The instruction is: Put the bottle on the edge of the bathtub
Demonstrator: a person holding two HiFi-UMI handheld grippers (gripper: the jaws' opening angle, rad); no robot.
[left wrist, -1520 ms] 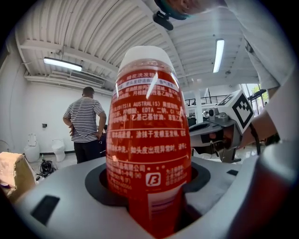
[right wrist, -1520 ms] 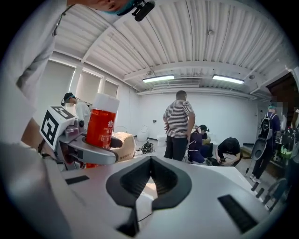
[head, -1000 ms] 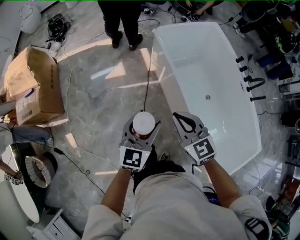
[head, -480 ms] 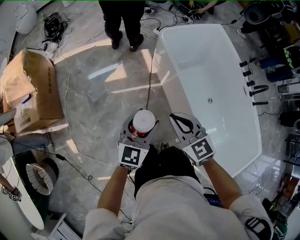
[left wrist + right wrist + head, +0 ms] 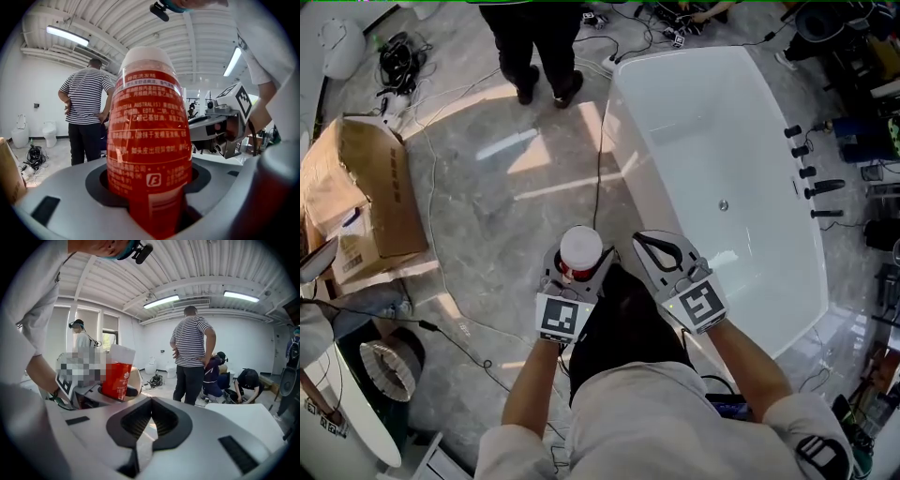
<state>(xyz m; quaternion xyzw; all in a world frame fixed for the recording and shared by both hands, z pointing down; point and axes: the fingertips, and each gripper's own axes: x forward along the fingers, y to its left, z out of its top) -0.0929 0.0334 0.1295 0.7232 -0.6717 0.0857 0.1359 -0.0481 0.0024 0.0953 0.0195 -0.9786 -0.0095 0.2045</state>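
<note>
Bathtub (image 5: 703, 122) at right; side-by-side, left gripper (image 5: 580, 266) pinches upright bottle (image 5: 580, 249), right gripper (image 5: 645, 241) pressed together.

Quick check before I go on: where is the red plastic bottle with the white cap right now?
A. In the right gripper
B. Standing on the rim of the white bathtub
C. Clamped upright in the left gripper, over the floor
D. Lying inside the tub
C: the red plastic bottle is clamped upright between the jaws of the left gripper, above the grey floor beside the white bathtub; the right gripper is shut and empty.
</note>
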